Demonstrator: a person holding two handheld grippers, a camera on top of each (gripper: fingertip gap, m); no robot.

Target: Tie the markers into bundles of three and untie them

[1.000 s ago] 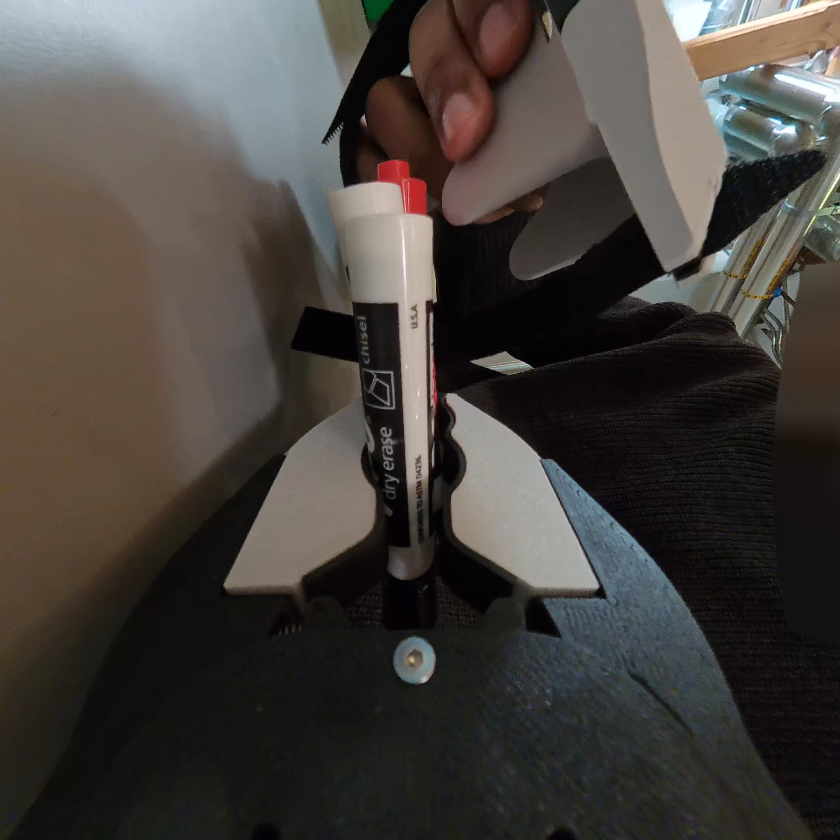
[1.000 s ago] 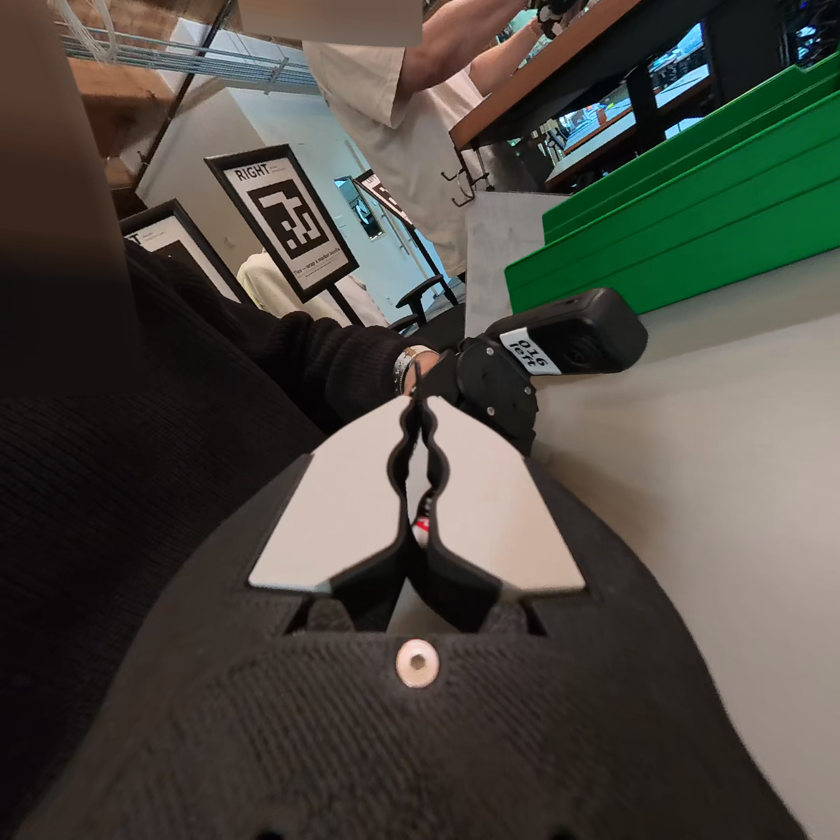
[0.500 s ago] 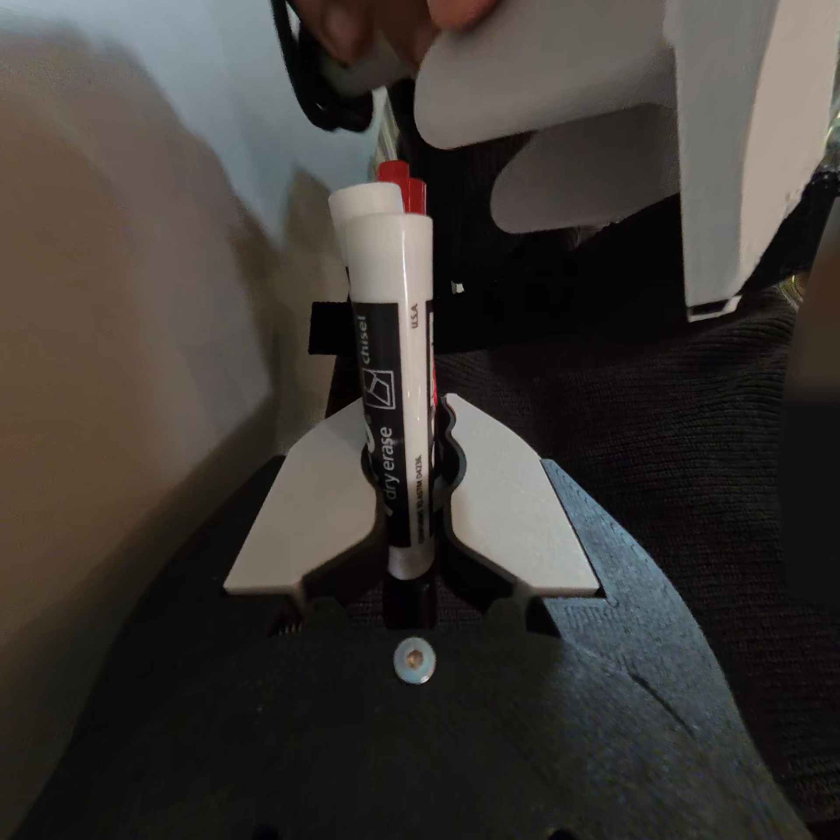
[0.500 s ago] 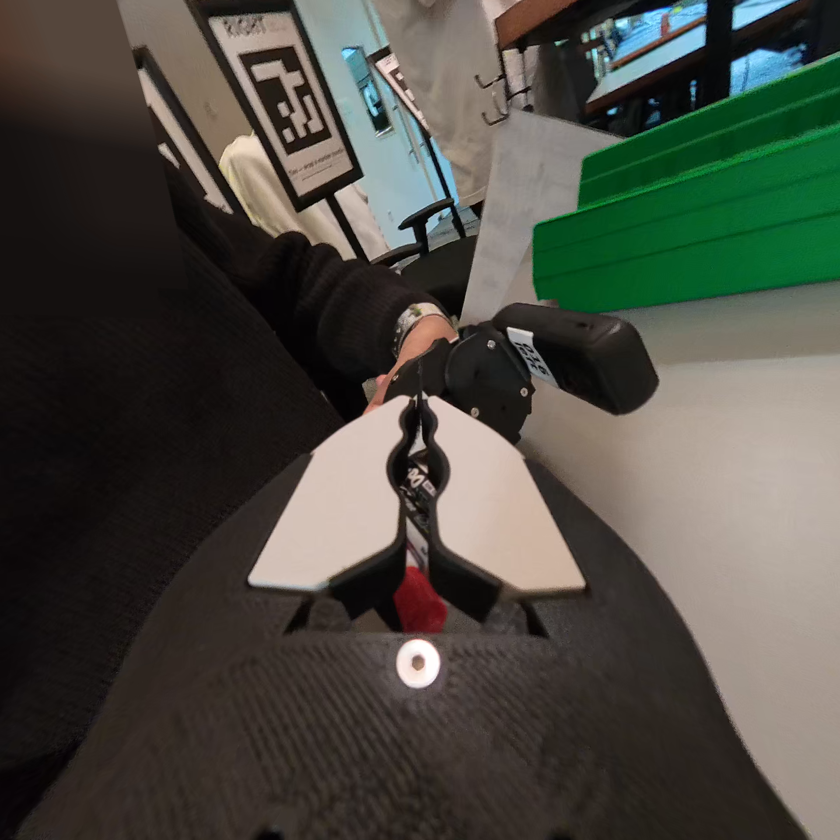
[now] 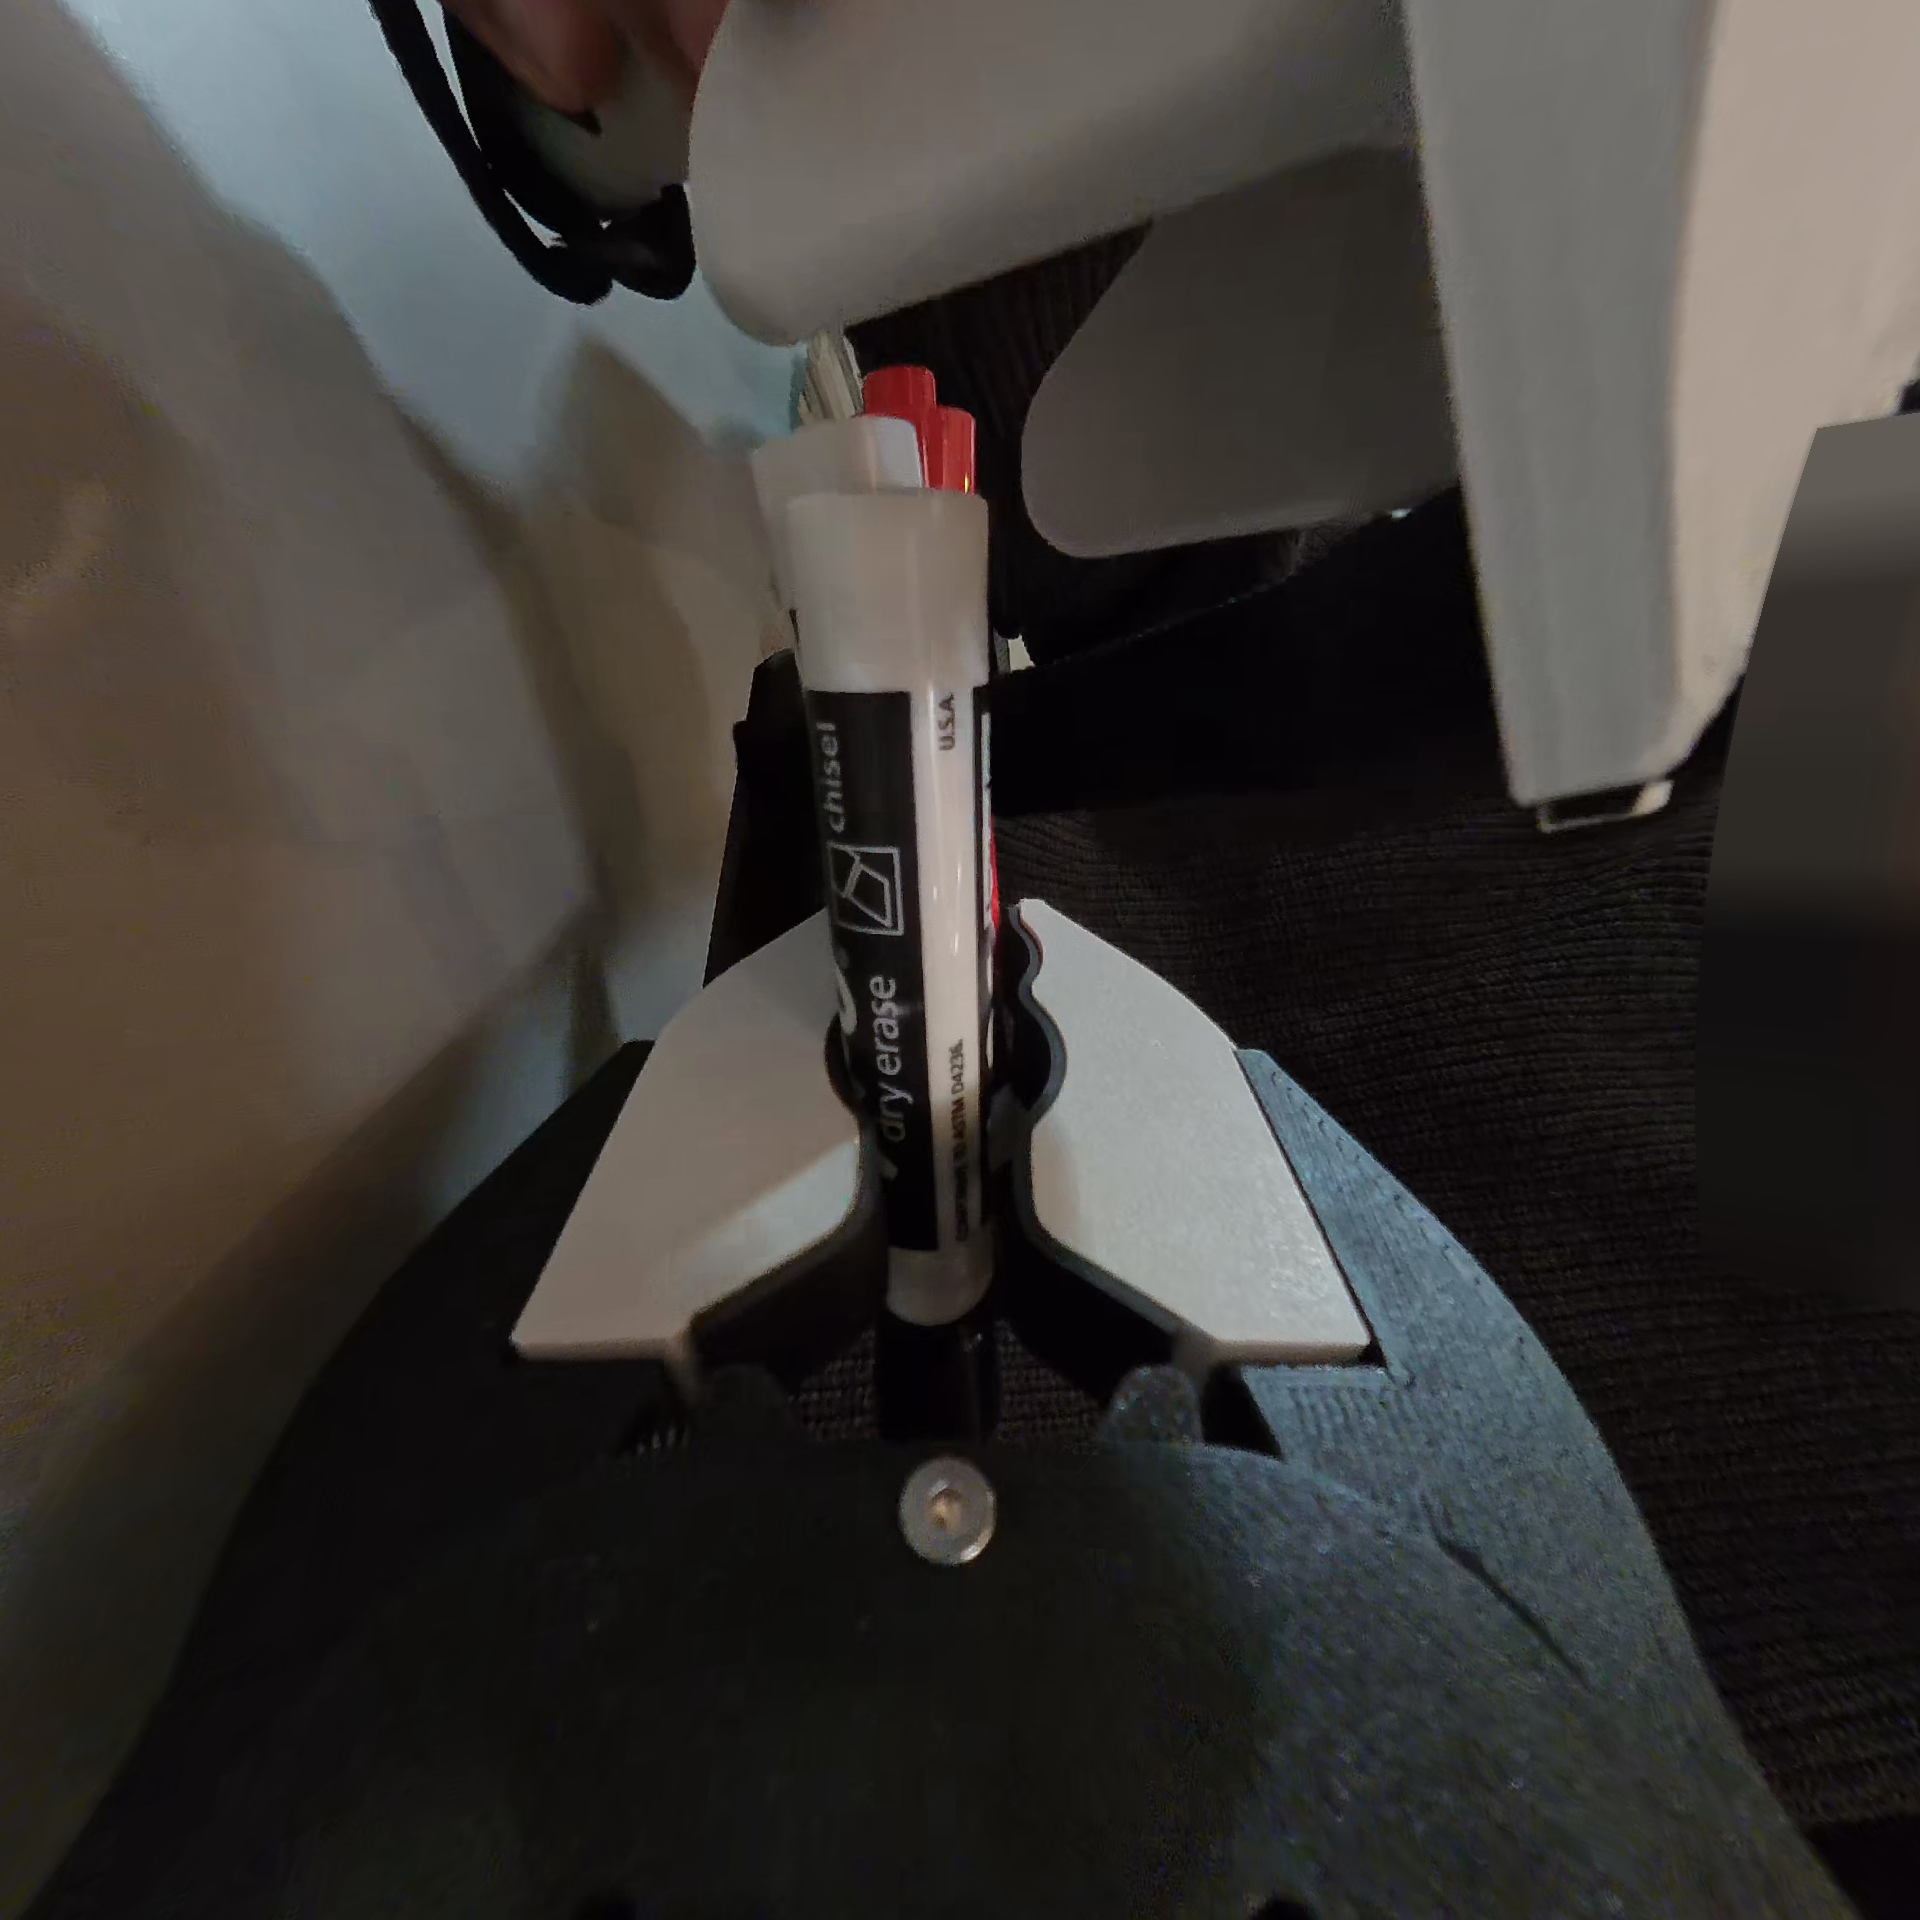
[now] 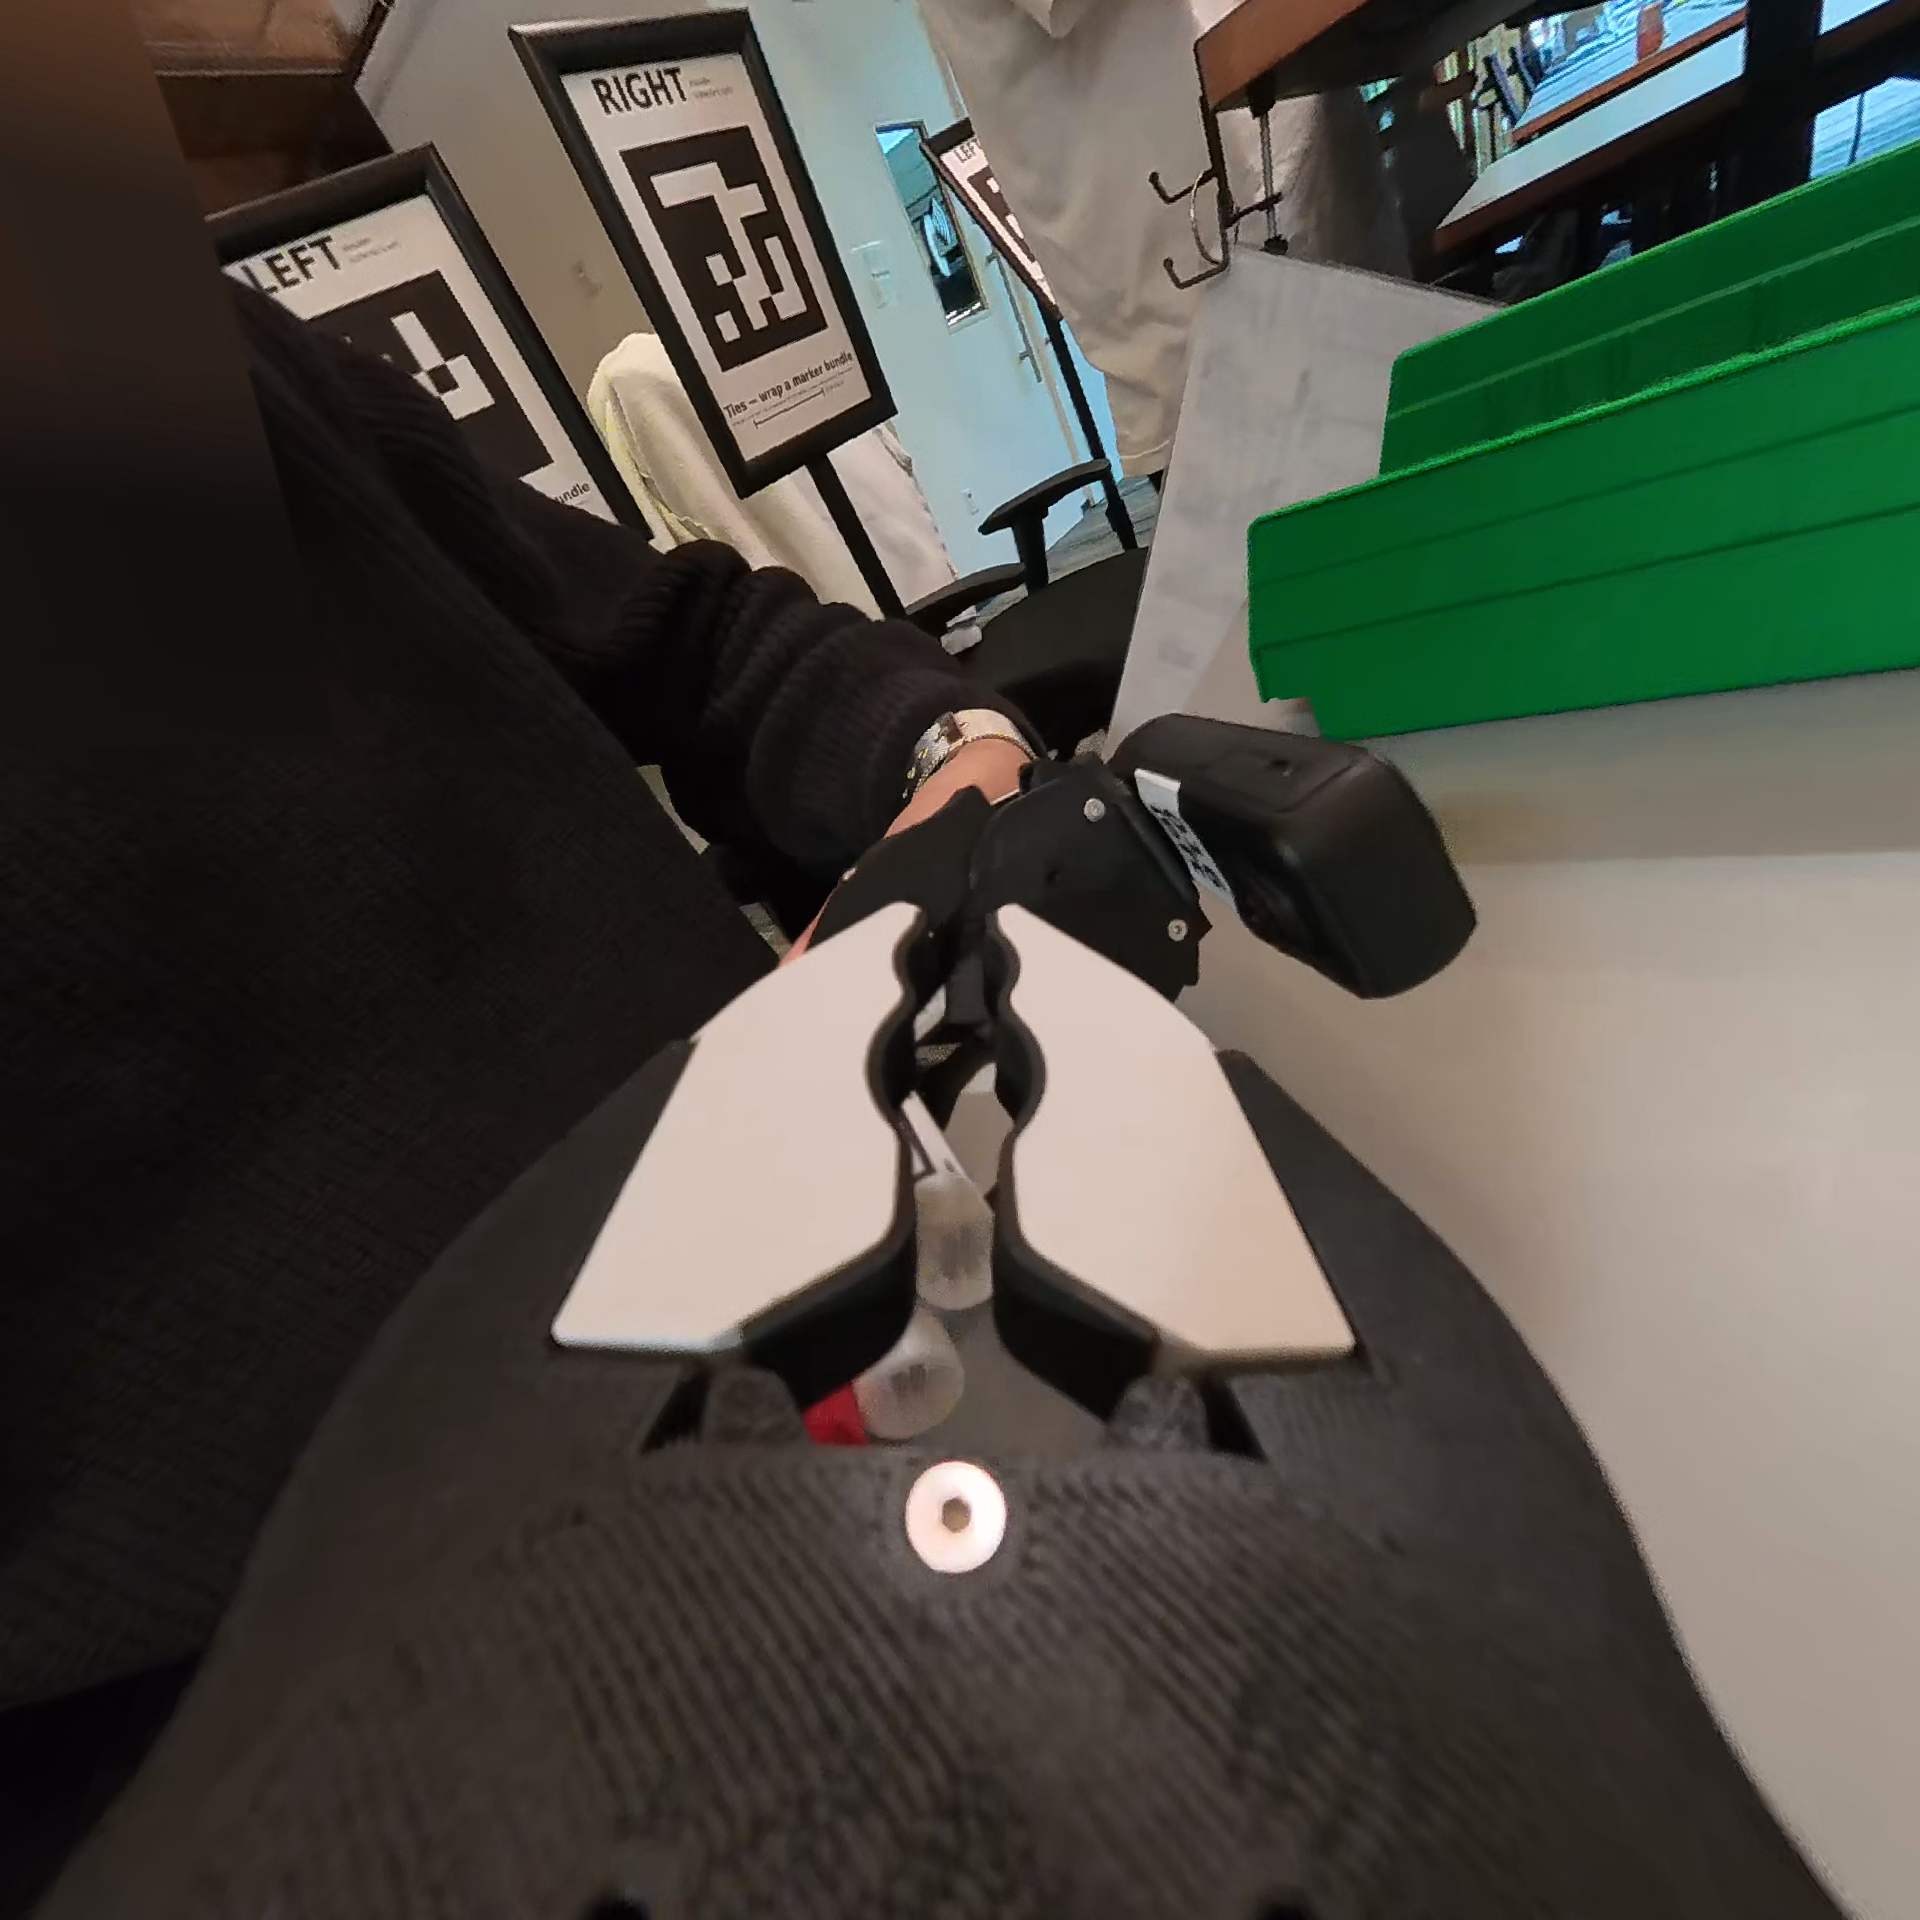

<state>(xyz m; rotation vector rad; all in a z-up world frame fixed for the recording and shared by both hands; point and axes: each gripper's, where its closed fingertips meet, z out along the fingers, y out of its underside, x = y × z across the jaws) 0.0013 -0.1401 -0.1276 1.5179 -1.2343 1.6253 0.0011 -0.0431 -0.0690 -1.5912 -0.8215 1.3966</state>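
Observation:
My left gripper [image 5: 920, 925] is shut on a bundle of dry-erase markers [image 5: 894, 727], white barrels with black labels and red ends, pointing away from the camera. A black strap [image 5: 1195, 634] wraps the bundle just beyond the fingertips and runs taut to the right. My right gripper's fingers [image 5: 1039, 156] hang close over the marker ends. In the right wrist view my right gripper [image 6: 958, 920] is nearly closed with the black strap in the narrow gap. The marker ends [image 6: 951, 1236] show below its fingers. The left gripper [image 6: 1091, 862] lies just beyond.
Green bins [image 6: 1610, 520] stand at the back right of the pale table [image 6: 1558, 1143]. A black-sleeved arm [image 6: 623, 675] fills the left. Framed signs on stands [image 6: 727, 260] and a standing person in white [image 6: 1091, 208] are behind. The grippers' ends are close to 11 cm from one another.
My right gripper has swung down from above and come in over the marker ends, drawing the strap around the bundle. Its jaw gap looks slightly wider. The left gripper has kept its hold.

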